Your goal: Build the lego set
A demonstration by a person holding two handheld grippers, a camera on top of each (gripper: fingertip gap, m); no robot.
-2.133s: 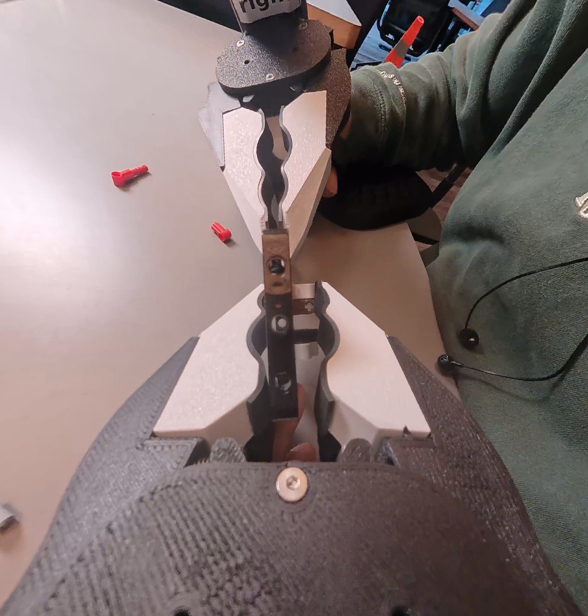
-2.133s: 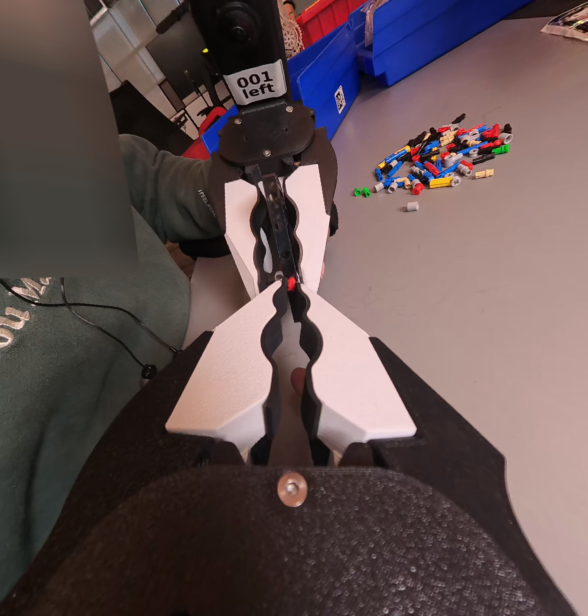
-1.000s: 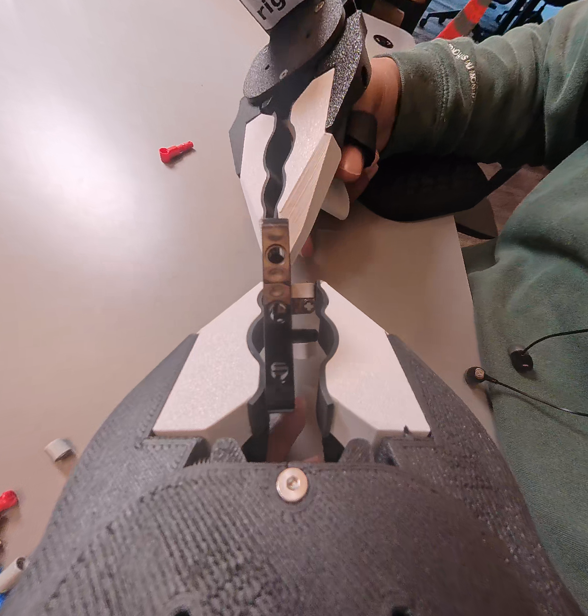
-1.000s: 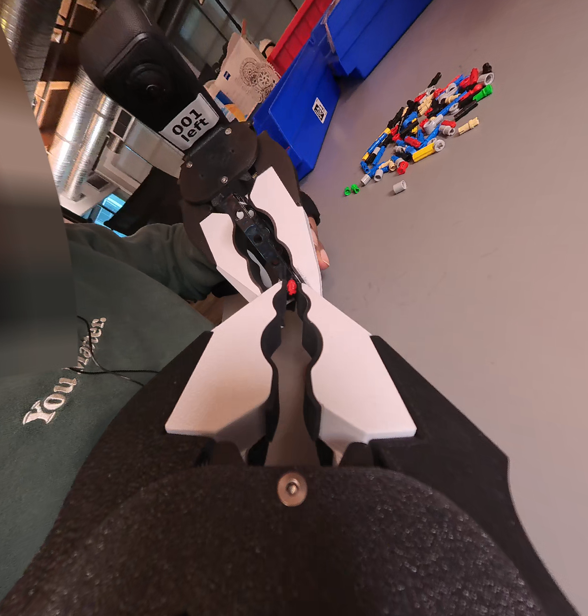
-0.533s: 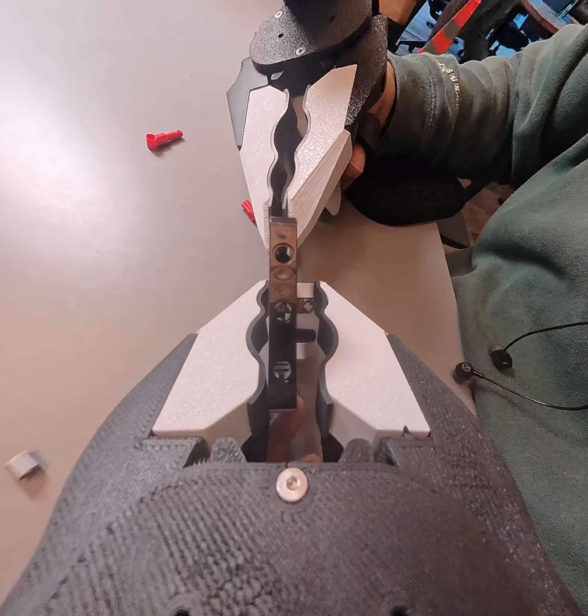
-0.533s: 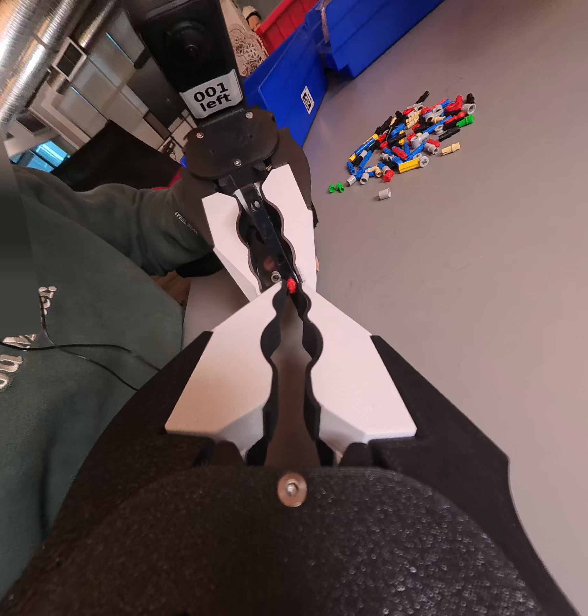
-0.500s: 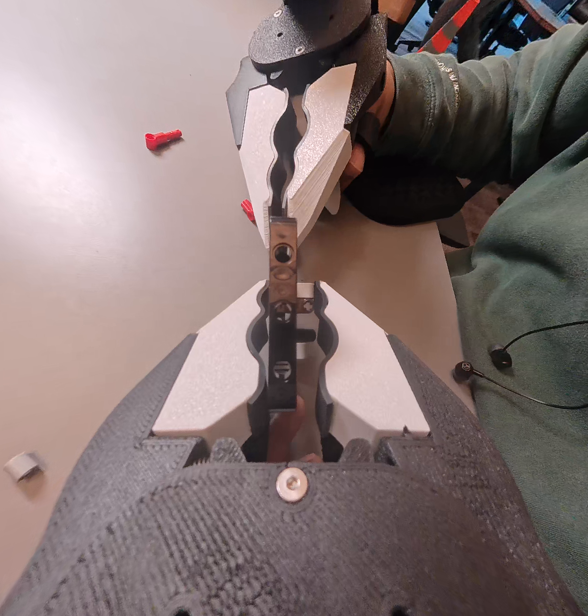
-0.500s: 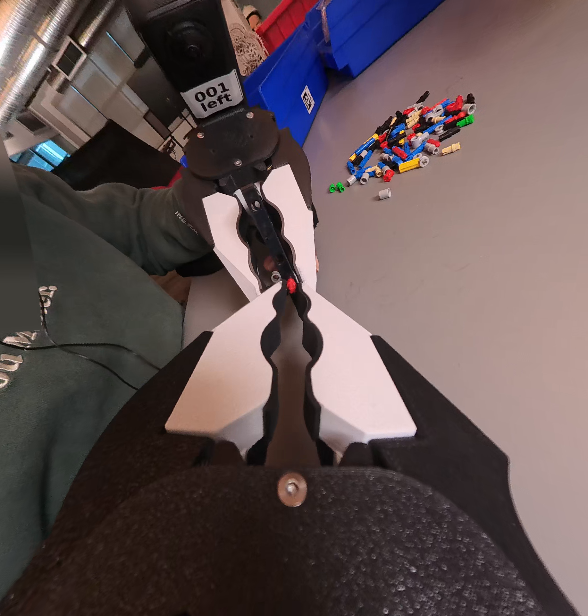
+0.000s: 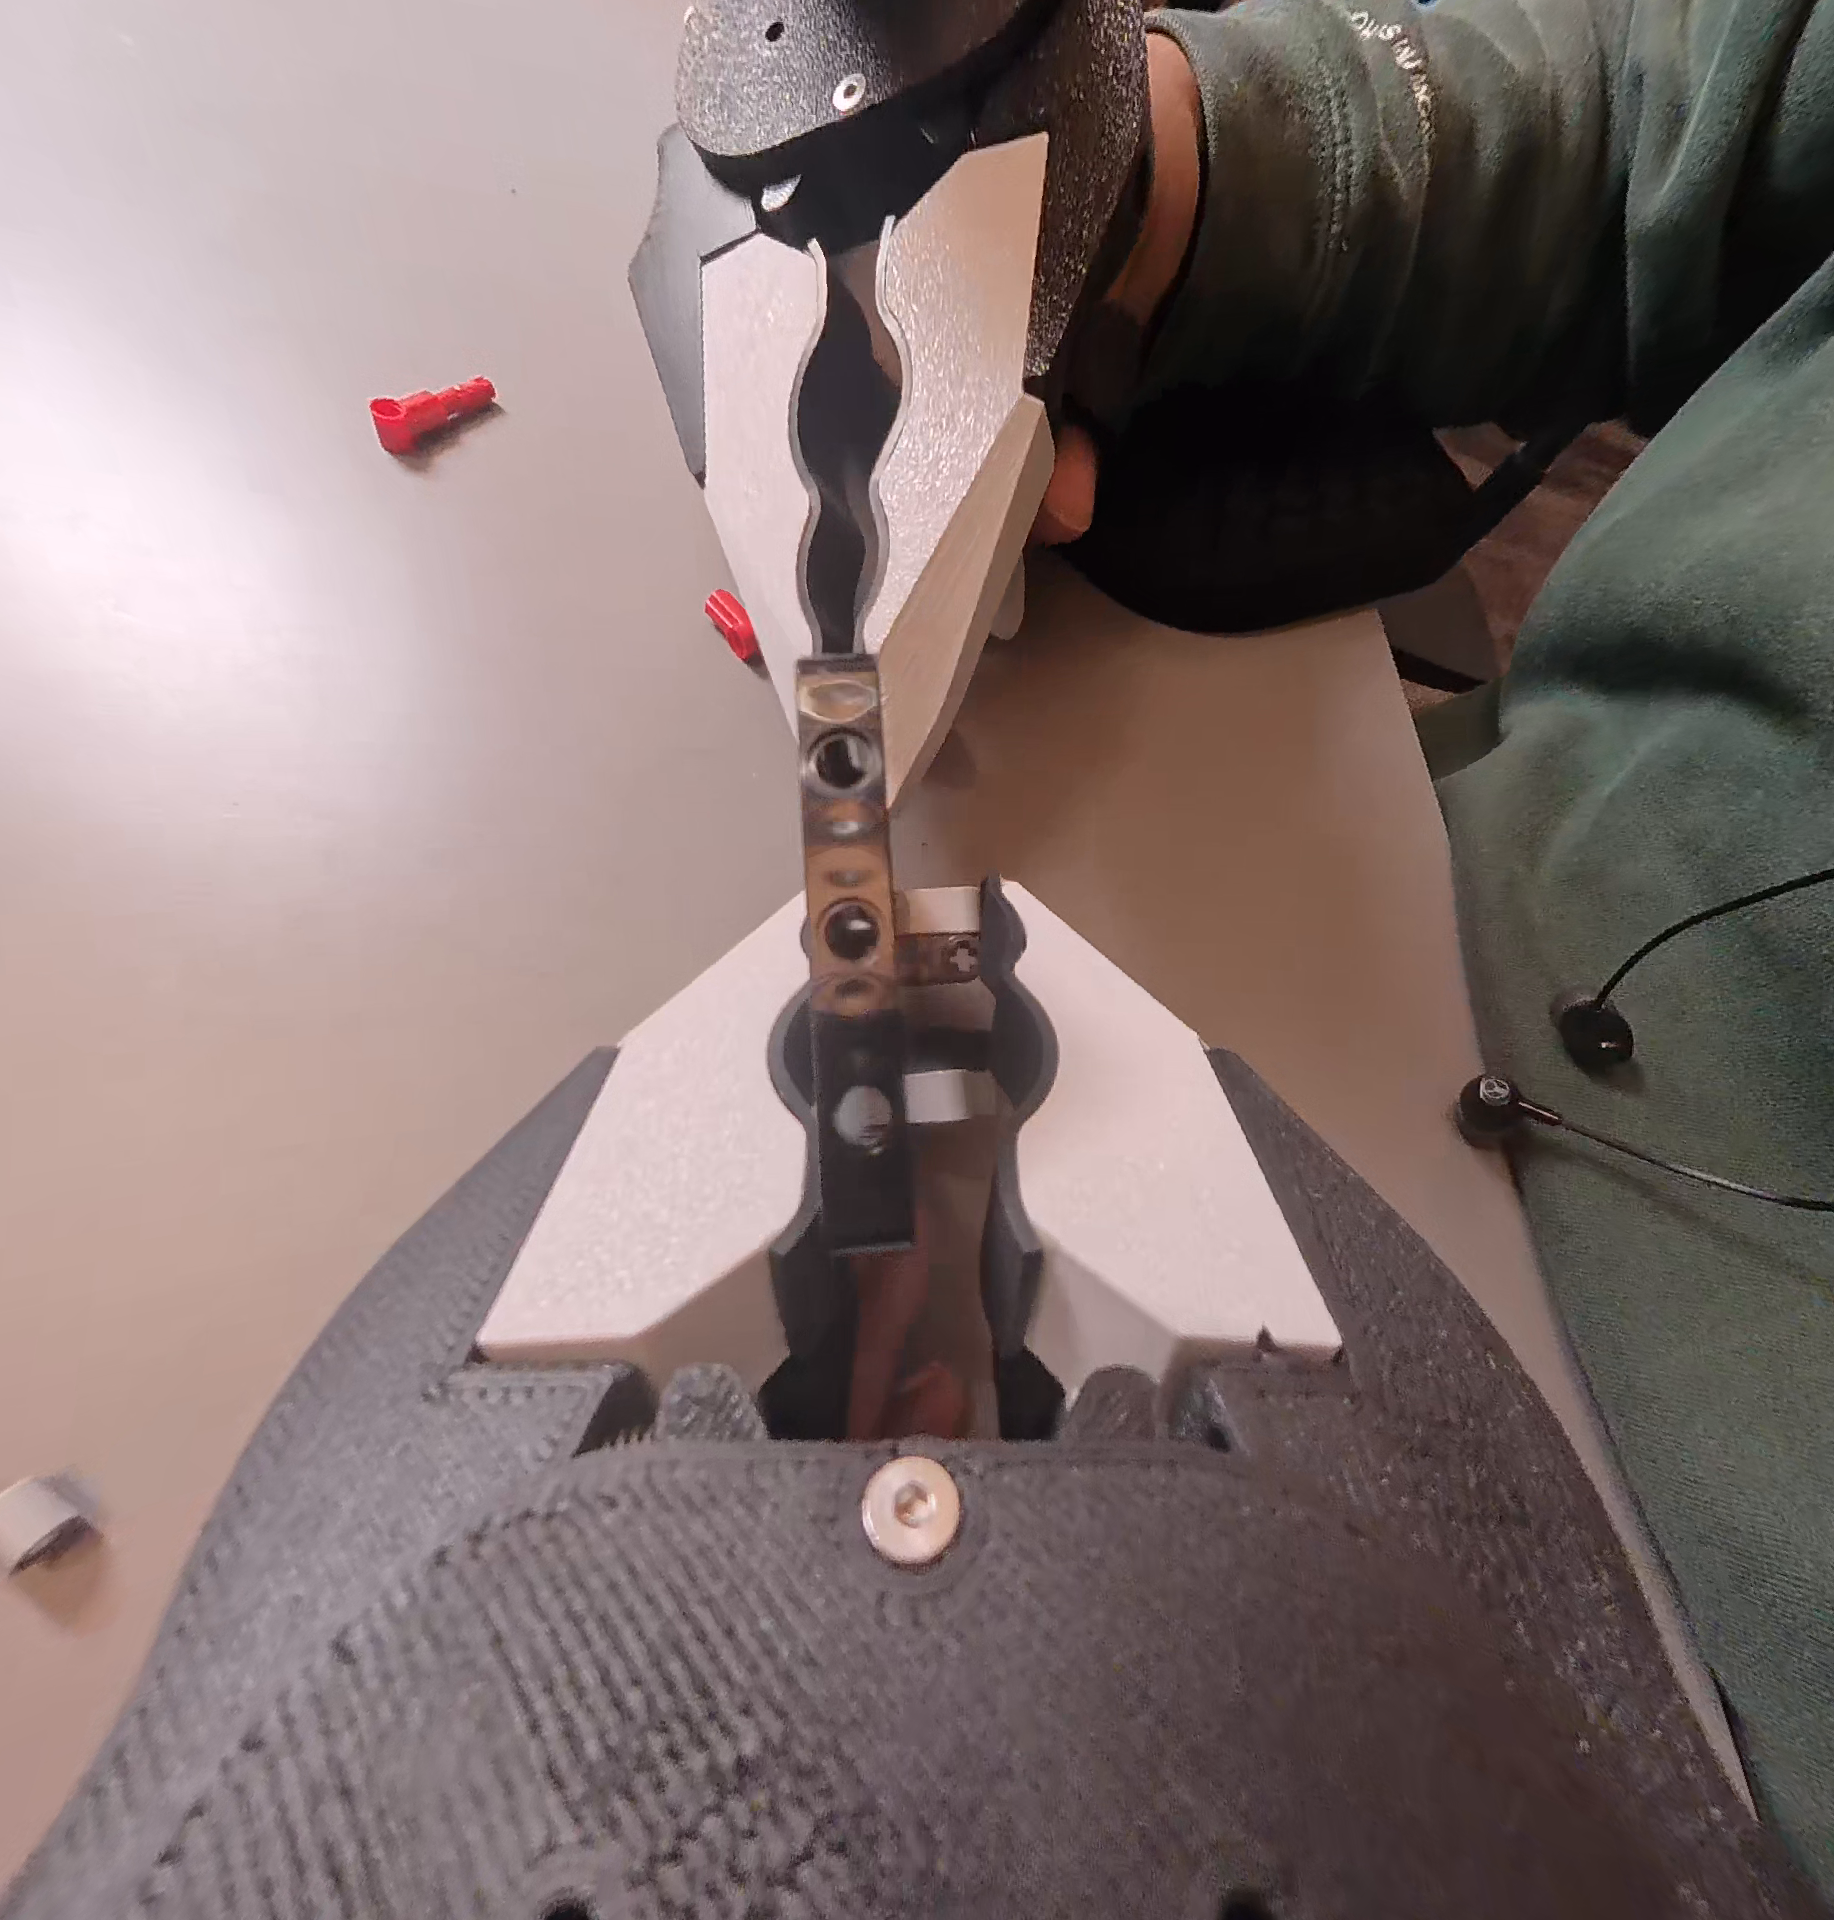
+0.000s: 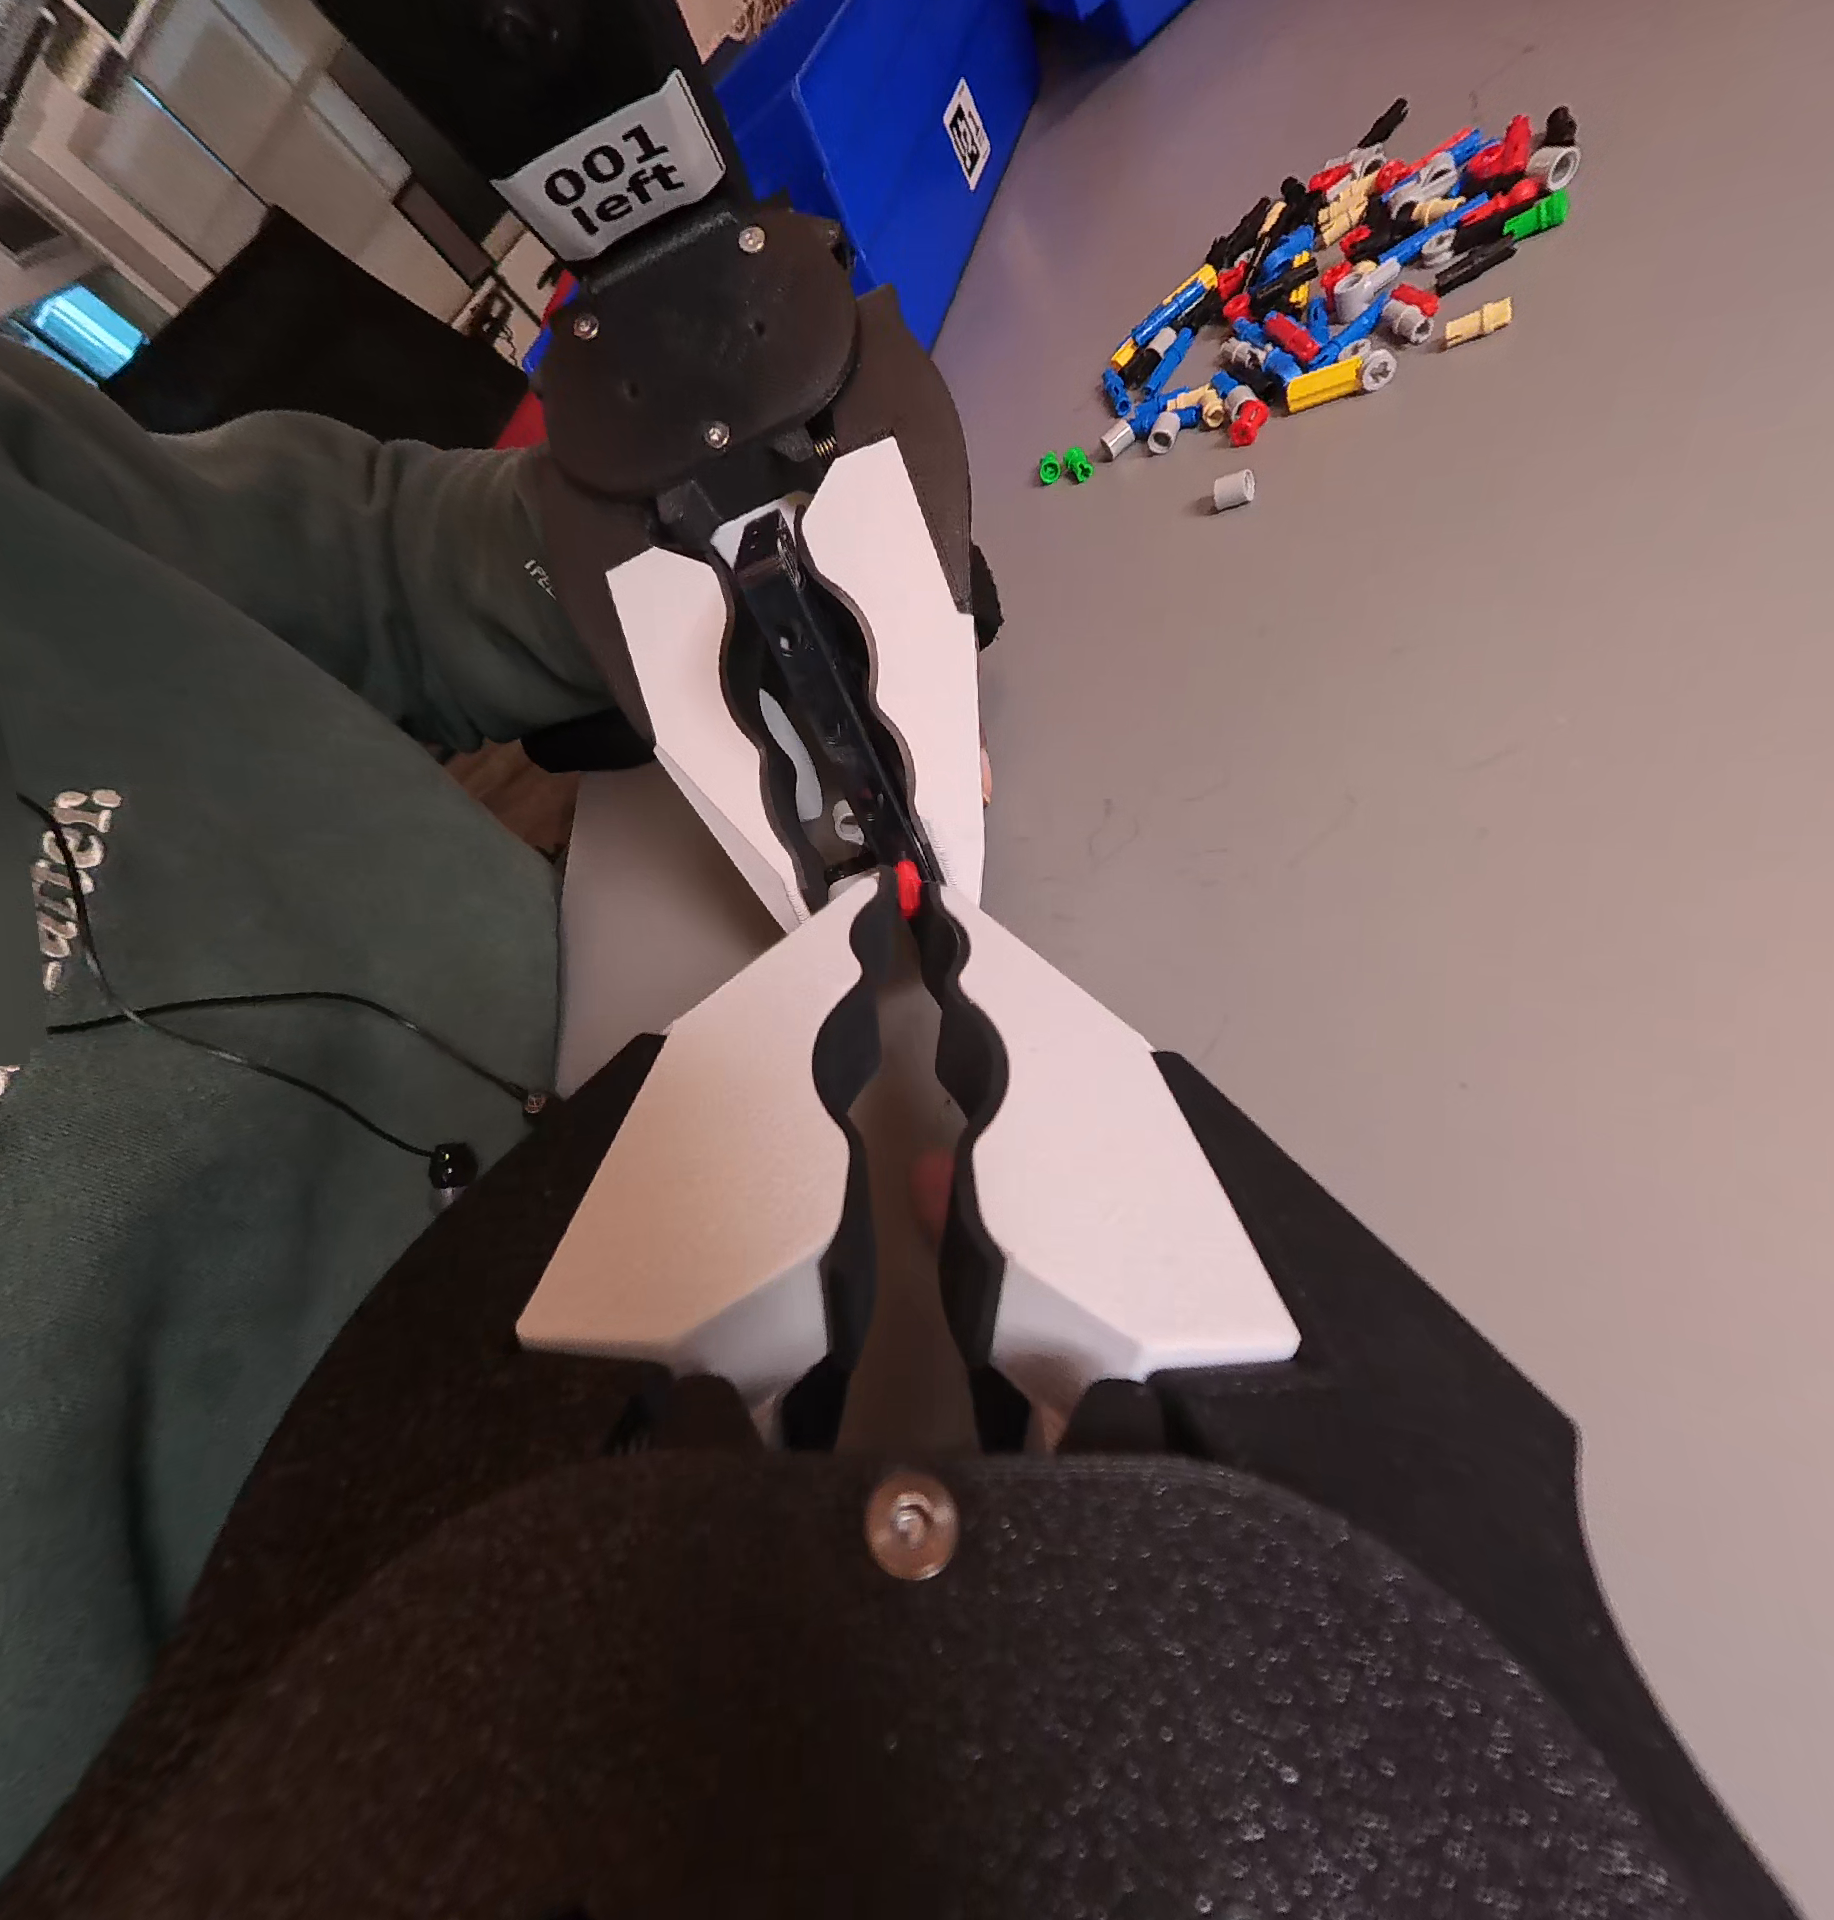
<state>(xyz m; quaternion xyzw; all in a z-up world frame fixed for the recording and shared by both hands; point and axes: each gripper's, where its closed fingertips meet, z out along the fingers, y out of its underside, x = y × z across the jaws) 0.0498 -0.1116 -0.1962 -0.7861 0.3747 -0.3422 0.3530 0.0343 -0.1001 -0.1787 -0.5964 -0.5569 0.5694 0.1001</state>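
Above the table (image 9: 269,831), left tool (image 9: 897,914) clamps a black beam (image 9: 851,935); right tool (image 10: 905,902) pinches a red pin (image 10: 906,890).

Two handheld grippers, left gripper (image 9: 897,914) and right gripper (image 10: 897,914), each with textured black shell, central silver screw (image 9: 911,1509), white wedge fingers (image 9: 674,1174) edged in wavy black pads; dark green sweatshirt sleeve (image 9: 1464,187), thin black cord (image 9: 1671,1174).
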